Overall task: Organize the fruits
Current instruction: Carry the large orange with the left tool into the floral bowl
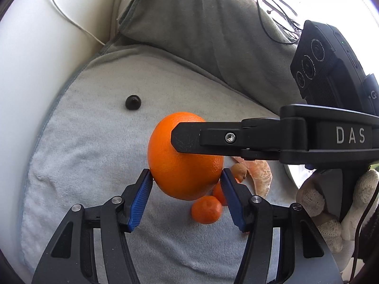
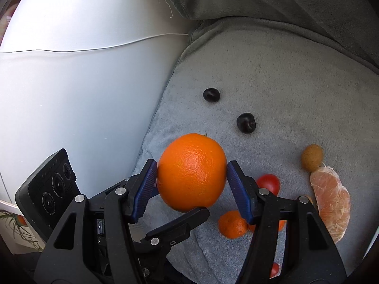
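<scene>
Left gripper (image 1: 186, 176): pointed steeply downward, blue ribbed pads (image 1: 139, 201) set on either flank of an orange (image 1: 182, 165), jaws roughly half spread.

Right gripper (image 2: 191, 177): likewise angled downward, its blue pads (image 2: 239, 189) pressed to the same orange's two sides, crossing the left one's line.

Hand (image 1: 331, 210): in a white knit glove, wrapped round the right gripper's handle.

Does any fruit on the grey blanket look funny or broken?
Yes. The peeled citrus piece at the right edge of the blanket has no skin, unlike the whole fruits nearby. Also, both the left gripper and the right gripper clamp the same big orange.
</scene>
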